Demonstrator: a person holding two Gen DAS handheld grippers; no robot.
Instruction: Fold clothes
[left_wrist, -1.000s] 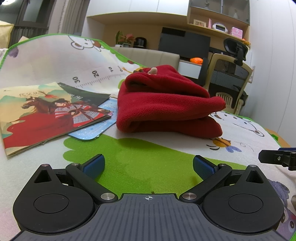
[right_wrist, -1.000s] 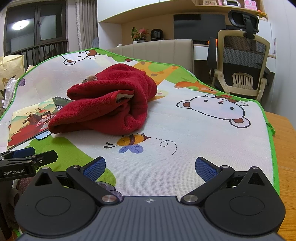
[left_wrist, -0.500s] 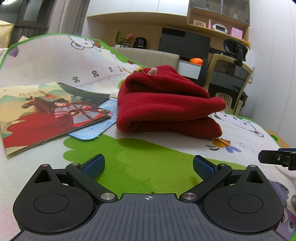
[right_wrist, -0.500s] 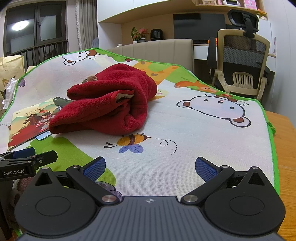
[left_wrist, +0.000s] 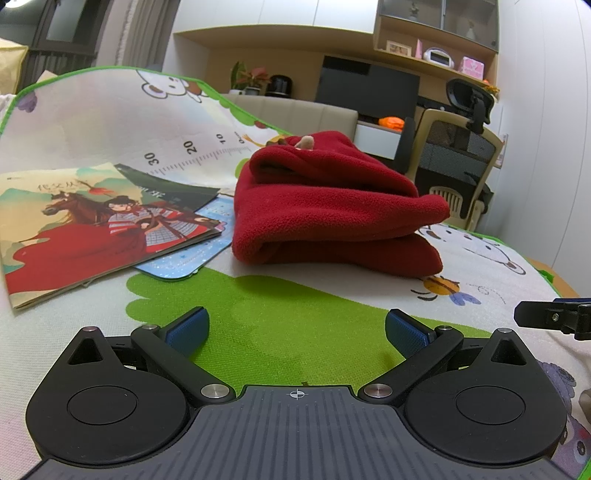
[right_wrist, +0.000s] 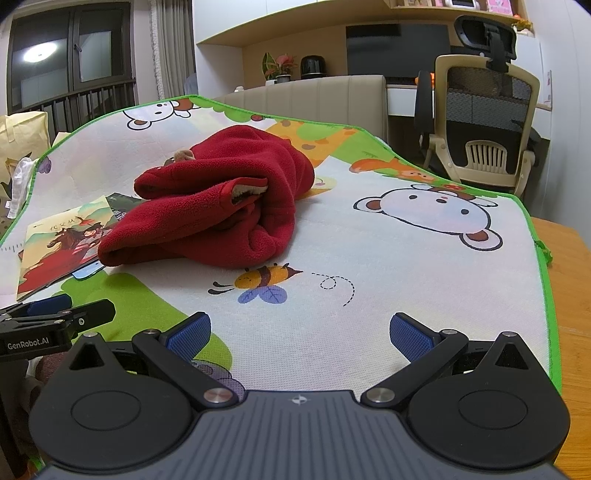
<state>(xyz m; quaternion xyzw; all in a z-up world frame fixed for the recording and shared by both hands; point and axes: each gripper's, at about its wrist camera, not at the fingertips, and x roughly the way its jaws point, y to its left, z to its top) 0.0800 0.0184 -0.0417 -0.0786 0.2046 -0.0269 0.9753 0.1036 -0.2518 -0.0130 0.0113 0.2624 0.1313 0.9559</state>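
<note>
My left gripper (left_wrist: 295, 328) and right gripper (right_wrist: 299, 332) were both wide open, holding nothing. The red fleece (right_wrist: 218, 206) lay folded on the mat (right_wrist: 406, 266).

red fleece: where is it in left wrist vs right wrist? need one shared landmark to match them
Left wrist: red fleece sits centre, slightly right, folded on the mat, just right of the books.
Right wrist: red fleece sits left of centre, mid-height, books at its left.
Shared landmark: the bee print on the mat, just in front of the fleece's near right corner.
</note>
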